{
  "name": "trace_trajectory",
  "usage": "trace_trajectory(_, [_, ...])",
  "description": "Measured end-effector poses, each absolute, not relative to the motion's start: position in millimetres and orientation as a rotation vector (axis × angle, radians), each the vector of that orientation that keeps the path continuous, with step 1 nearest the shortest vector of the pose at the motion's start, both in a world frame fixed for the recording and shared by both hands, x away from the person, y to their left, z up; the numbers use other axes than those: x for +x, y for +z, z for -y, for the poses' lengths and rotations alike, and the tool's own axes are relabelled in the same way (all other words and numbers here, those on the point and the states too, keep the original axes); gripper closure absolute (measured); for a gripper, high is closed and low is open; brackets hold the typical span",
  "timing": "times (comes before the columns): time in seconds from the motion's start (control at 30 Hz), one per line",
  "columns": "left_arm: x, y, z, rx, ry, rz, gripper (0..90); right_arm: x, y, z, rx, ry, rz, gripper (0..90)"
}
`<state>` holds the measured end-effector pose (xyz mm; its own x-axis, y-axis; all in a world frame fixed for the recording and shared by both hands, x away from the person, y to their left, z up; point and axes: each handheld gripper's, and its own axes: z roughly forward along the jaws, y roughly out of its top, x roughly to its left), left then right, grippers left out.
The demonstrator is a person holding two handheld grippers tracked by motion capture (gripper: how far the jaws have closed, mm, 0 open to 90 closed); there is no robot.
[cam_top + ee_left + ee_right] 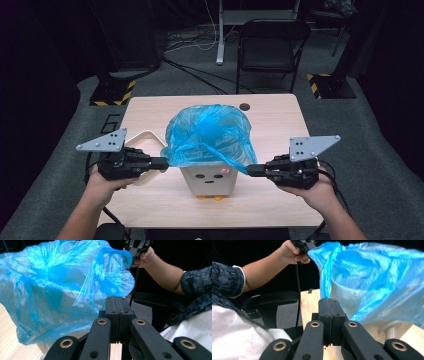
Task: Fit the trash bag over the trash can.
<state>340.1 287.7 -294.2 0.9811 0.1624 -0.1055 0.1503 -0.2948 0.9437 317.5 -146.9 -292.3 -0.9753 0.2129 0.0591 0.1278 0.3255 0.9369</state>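
A blue plastic bag (209, 136) billows over a small white bin (209, 181) with a face and orange feet, standing mid-table. My left gripper (164, 163) is shut on the bag's left edge, and my right gripper (251, 170) is shut on its right edge, so the film is stretched between them at the bin's rim height. In the left gripper view the jaws pinch the blue bag (57, 287) at the left gripper (119, 299). In the right gripper view a strip of the bag (372, 277) runs into the closed right gripper (329, 300).
A white tray (142, 137) lies on the wooden table (270, 120) behind my left gripper. A black folding chair (270, 47) and a white stand (220, 35) are beyond the table's far edge. Hazard-striped bases (112, 92) sit on the floor.
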Motion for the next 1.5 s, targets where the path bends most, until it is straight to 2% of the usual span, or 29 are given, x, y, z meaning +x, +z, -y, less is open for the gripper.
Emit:
trace_trajectory(0.6, [342,-330,-286,1.927,-0.026,-0.263,88.8,322,-336,144,0.431,1.461,-2.647,89.7])
trace_trajectory(0.87, [343,-342,-287,1.926,-0.047,-0.276,88.8,324,-346,147,0.467,1.483,-2.671,89.6])
trace_trajectory(1.17, [343,-351,-287,1.971,-0.012,-0.287,88.9,326,-352,142,0.468,1.448,-2.681,89.6])
trace_trajectory(1.5, [344,-367,-295,1.914,-0.007,-0.288,89.0,324,-356,147,0.434,1.529,-2.594,89.5])
